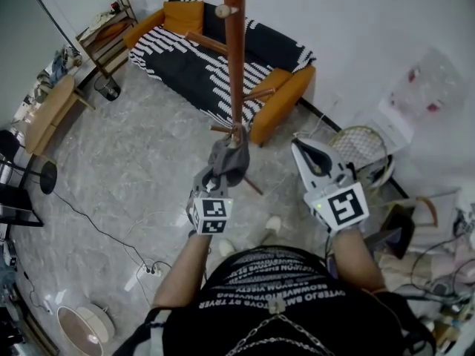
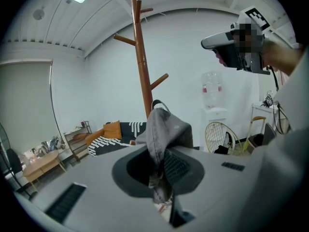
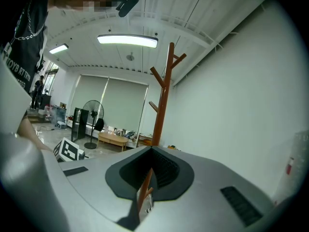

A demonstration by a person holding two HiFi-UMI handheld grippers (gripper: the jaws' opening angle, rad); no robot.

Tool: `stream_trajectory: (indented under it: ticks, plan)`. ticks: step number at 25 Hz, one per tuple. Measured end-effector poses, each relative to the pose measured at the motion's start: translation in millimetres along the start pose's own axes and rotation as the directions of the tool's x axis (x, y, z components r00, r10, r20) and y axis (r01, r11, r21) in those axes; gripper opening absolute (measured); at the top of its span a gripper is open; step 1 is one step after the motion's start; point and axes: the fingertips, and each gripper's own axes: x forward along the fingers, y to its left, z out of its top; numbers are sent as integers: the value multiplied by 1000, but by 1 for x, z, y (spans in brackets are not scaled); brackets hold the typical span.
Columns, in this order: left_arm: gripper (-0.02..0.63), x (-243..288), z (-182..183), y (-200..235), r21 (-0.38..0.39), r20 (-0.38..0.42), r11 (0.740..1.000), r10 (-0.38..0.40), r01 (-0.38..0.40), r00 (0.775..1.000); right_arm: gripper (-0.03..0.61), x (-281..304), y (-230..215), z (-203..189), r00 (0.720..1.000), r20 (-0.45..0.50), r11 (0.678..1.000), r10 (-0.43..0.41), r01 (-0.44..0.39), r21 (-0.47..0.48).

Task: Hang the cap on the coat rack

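The grey cap (image 1: 231,158) hangs bunched from my left gripper (image 1: 221,172), which is shut on its fabric close to the foot of the brown wooden coat rack (image 1: 235,50). In the left gripper view the cap (image 2: 166,127) rises out of the pinched jaws of the left gripper (image 2: 161,150), and the coat rack (image 2: 141,57) with its angled pegs stands just behind it. My right gripper (image 1: 298,145) is held to the right of the pole, shut with nothing in it. In the right gripper view the right gripper (image 3: 151,151) points toward the coat rack (image 3: 163,100).
An orange sofa with a striped black-and-white throw (image 1: 223,58) stands behind the rack. A wooden table (image 1: 48,110) is at the far left, and a power strip with cables (image 1: 148,269) lies on the floor. A round wire frame (image 1: 360,147) and clutter fill the right side.
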Motion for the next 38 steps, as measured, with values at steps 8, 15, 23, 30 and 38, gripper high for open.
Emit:
stream_trajectory:
  ticks: [8, 15, 23, 30, 38]
  plan:
    - [25, 12, -24, -7, -46, -41, 999, -13, 11, 999, -8, -7, 4, 0, 1000, 5, 1000, 1, -1, -6]
    - [32, 17, -39, -11, -41, -77, 997, -62, 59, 995, -8, -8, 12, 6, 1000, 13, 1000, -6, 6, 1]
    - [170, 3, -40, -18, -34, -46, 994, -104, 102, 994, -8, -13, 18, 10, 1000, 27, 1000, -11, 11, 3]
    - [178, -18, -27, -23, -8, -6, 991, -135, 135, 991, -8, -16, 25, 12, 999, 34, 1000, -9, 9, -1]
    - [176, -64, 33, 3, -5, 135, 996, -89, 91, 987, -8, -19, 37, 12, 999, 49, 1000, -13, 12, 11]
